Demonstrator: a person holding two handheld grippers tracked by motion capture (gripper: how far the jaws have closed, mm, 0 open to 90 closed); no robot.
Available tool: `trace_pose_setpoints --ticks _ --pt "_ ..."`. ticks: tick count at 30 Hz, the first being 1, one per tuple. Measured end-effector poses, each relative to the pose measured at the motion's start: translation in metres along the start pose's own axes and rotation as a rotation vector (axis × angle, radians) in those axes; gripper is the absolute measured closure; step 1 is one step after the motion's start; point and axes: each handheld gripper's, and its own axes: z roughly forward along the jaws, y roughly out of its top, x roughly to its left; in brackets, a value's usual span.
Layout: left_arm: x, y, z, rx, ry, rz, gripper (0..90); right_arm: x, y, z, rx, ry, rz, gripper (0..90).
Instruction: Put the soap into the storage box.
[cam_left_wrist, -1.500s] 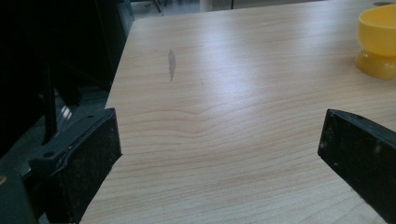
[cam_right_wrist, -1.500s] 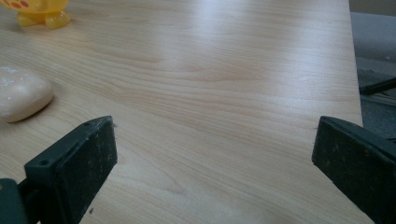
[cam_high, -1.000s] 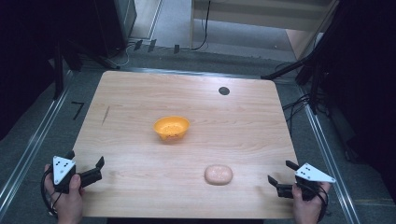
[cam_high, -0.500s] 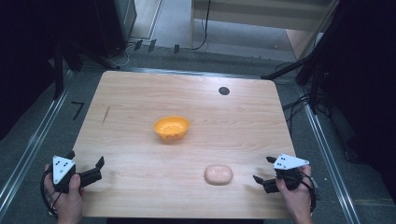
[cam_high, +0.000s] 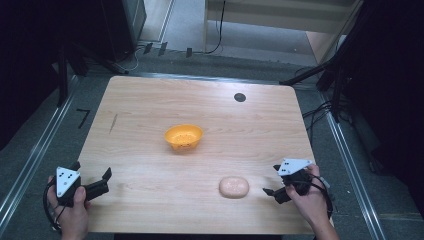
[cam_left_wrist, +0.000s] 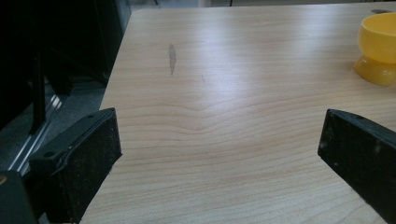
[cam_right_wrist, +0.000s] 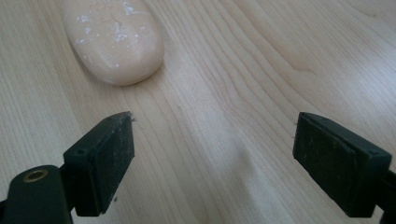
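A pale, beige oval lump (cam_high: 234, 187) lies on the wooden table (cam_high: 150, 100) near the front right; in the right gripper view the lump (cam_right_wrist: 114, 39) sits ahead and to the left of the jaws. My right gripper (cam_high: 271, 180) hovers just right of it, open (cam_right_wrist: 212, 149), with only bare wood between the pads. Its jaws have just been closing a little and hold nothing. An orange bowl (cam_high: 183, 137) stands at mid-table. My left gripper (cam_high: 92, 172) rests at the front left corner, open (cam_left_wrist: 219, 154), with the bowl (cam_left_wrist: 379, 46) far off at its upper right.
A small black round spot (cam_high: 240, 97) marks the table's far right part. A dark scuff (cam_left_wrist: 172, 58) runs along the wood near the left edge. Metal rails and cables (cam_high: 320, 112) lie on the floor on both sides.
The right hand has moved left from the table's front right corner toward the oval lump, and its jaws have narrowed somewhat. The left hand has kept still.
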Motion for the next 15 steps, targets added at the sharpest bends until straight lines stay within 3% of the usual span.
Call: trace_pose_setpoints --ticks 5,11,15 --pt "0.0 0.0 0.0 -0.001 -0.001 0.002 0.0 0.001 0.01 0.006 0.051 0.005 -0.042 13.2" --pt "0.0 0.0 0.0 0.0 -0.003 0.004 0.0 0.001 0.019 0.011 0.072 0.029 -0.078 13.2" --pt "0.0 0.0 0.0 0.002 -0.005 0.006 0.0 0.004 0.031 0.017 0.107 0.048 -0.128 13.2"
